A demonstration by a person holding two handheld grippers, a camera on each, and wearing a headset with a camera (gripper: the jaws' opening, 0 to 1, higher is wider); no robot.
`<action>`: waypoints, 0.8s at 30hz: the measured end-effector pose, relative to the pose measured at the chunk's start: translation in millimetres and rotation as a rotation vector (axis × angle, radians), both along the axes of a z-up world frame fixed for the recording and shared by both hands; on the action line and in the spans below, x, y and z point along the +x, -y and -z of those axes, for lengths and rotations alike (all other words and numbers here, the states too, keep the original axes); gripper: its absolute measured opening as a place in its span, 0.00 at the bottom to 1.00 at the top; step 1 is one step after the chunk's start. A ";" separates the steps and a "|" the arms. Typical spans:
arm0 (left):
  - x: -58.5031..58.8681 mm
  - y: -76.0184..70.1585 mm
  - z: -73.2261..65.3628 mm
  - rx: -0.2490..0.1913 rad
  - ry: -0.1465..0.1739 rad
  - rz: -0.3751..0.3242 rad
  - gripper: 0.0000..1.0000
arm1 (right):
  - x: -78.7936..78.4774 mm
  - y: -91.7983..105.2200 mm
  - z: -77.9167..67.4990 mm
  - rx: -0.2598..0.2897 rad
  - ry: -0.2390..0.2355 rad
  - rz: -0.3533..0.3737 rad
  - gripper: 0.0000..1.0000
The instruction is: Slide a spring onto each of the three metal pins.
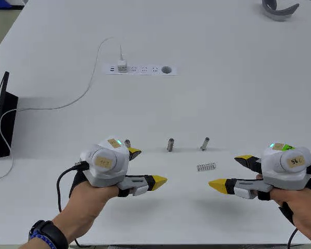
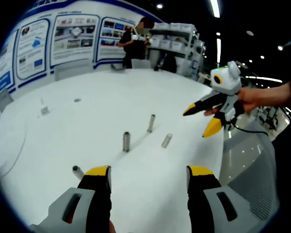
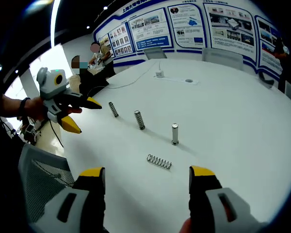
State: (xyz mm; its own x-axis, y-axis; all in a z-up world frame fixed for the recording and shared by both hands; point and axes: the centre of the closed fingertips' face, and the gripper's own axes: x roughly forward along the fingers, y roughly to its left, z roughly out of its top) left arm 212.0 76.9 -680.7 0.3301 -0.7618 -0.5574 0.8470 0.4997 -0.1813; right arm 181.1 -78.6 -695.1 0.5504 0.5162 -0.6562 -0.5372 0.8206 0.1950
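Three metal pins stand in a row on the white table. The left pin (image 1: 127,143) (image 3: 113,109) and the middle pin (image 1: 170,144) (image 3: 139,119) (image 2: 126,141) each wear a spring. The right pin (image 1: 205,143) (image 3: 175,133) (image 2: 151,123) is bare. A loose spring (image 1: 206,166) (image 3: 159,161) (image 2: 166,140) lies flat just in front of the bare pin. My left gripper (image 1: 147,166) (image 2: 149,171) is open and empty, close to the left pin. My right gripper (image 1: 227,171) (image 3: 146,171) is open and empty, right of the loose spring.
A power strip (image 1: 140,69) with a white charger and its cable lies further back. A dark screen (image 1: 0,116) stands at the table's left edge and a grey object (image 1: 280,8) at the far right corner. The front edge runs just below my hands. People stand beyond the table (image 2: 133,41).
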 end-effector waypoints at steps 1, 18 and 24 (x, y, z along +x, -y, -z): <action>-0.6 2.1 -0.1 0.001 0.000 0.007 0.64 | -0.6 0.6 0.0 0.000 0.000 0.000 0.72; -3.2 42.3 2.6 0.053 0.032 0.158 0.61 | -9.3 2.7 0.0 -0.014 0.006 -0.009 0.72; -5.3 60.9 4.7 0.064 0.036 0.208 0.61 | -13.8 3.9 2.5 -0.014 -0.001 -0.013 0.72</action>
State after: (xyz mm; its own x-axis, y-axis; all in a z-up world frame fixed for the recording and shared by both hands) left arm 206.7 15.9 -685.3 0.1901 -0.7792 -0.5973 0.9383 0.3231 -0.1229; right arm 167.4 -82.5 -697.6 0.5435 0.5141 -0.6635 -0.5473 0.8164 0.1843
